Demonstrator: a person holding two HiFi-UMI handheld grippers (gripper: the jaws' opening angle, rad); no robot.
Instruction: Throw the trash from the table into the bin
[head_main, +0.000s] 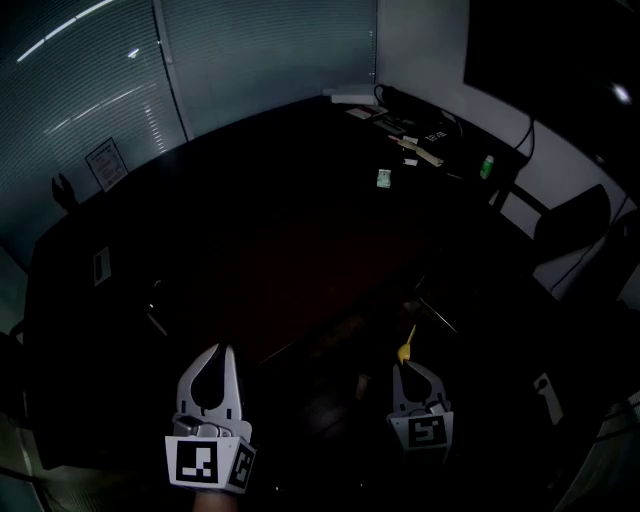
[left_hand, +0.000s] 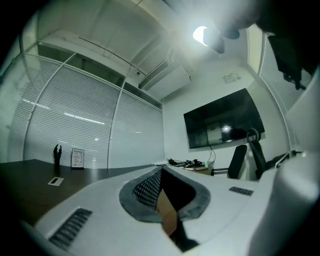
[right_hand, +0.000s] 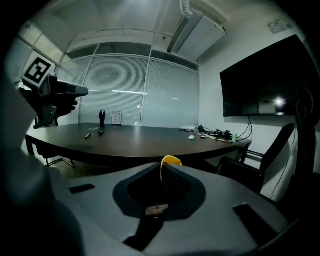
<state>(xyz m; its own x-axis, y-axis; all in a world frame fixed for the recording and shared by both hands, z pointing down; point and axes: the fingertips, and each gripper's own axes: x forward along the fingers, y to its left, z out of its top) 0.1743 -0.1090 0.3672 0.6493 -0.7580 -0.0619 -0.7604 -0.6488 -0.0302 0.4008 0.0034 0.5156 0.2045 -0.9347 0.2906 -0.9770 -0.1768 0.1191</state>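
Observation:
My right gripper (head_main: 408, 366) hangs below the table's near edge, shut on a small yellow scrap (head_main: 404, 350). In the right gripper view the scrap (right_hand: 171, 160) sticks up from the closed jaw tips (right_hand: 165, 169). At the lower left my left gripper (head_main: 217, 352) is shut on a flat brown piece of card (left_hand: 167, 214), pinched deep between the jaws (left_hand: 161, 172). The dark oval table (head_main: 250, 240) lies ahead of both. A small green and white item (head_main: 384, 178) rests on its far part. I see no bin in any view.
Cables, papers and boxes (head_main: 412, 130) crowd the table's far right end, beside a green bottle (head_main: 487, 166). A white card (head_main: 101, 265) and a framed sign (head_main: 105, 163) sit at the left. A black chair (head_main: 575, 225) stands at the right. Pens (right_hand: 88, 135) lie on the table.

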